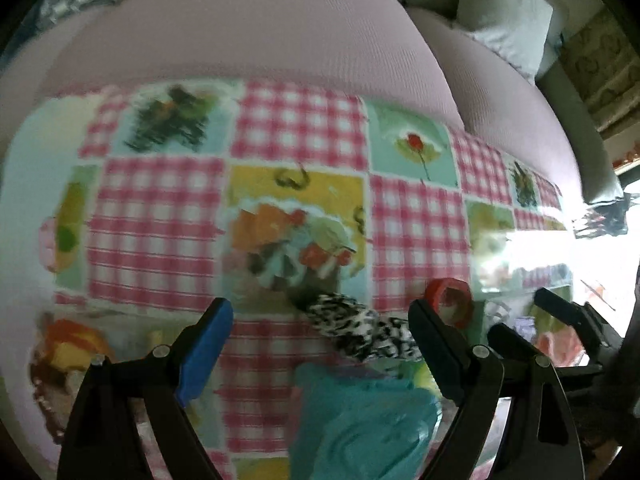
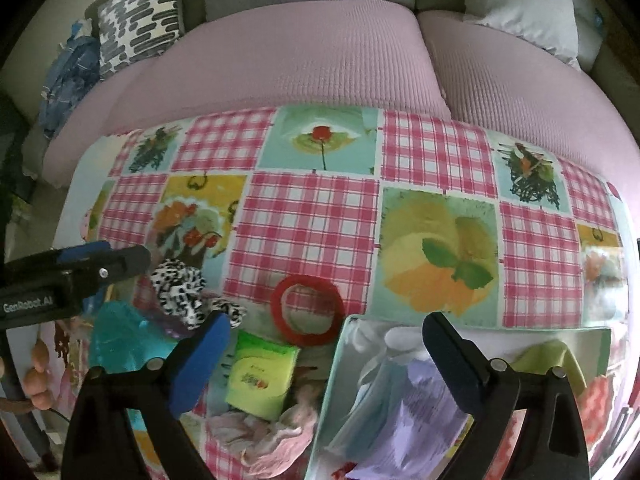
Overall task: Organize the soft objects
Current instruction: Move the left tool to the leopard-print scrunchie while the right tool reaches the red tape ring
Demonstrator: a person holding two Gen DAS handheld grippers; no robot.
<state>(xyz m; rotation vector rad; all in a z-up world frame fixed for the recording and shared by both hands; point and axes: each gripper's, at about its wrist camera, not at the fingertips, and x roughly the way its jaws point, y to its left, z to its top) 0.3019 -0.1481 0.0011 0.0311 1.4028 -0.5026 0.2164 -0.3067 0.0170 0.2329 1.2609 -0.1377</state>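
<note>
Left gripper [image 1: 320, 344] is being held low over the tabletop [image 1: 160, 216], jaws standing wide apart, nothing gripped. A teal cloth [image 1: 360, 420] is lying directly between and under those jaws, nearest the lens; just beyond it a black-and-white patterned fabric piece [image 1: 360, 324] is resting, touching the teal cloth's far edge. A red ring [image 1: 450, 300] is lying just beside the right jaw. Right gripper [image 2: 326, 348] is being held over a clear bin [image 2: 340, 360], jaws likewise apart and empty. Lavender and pale blue soft items [image 2: 408, 400] are lying inside the bin. Left of the bin, a pink cloth [image 2: 272, 436] and a green tissue pack [image 2: 260, 376] are lying on the tabletop. Further off, a pink sofa cushion [image 2: 312, 60] is being seen behind the checked tablecloth [image 2: 312, 224].
</note>
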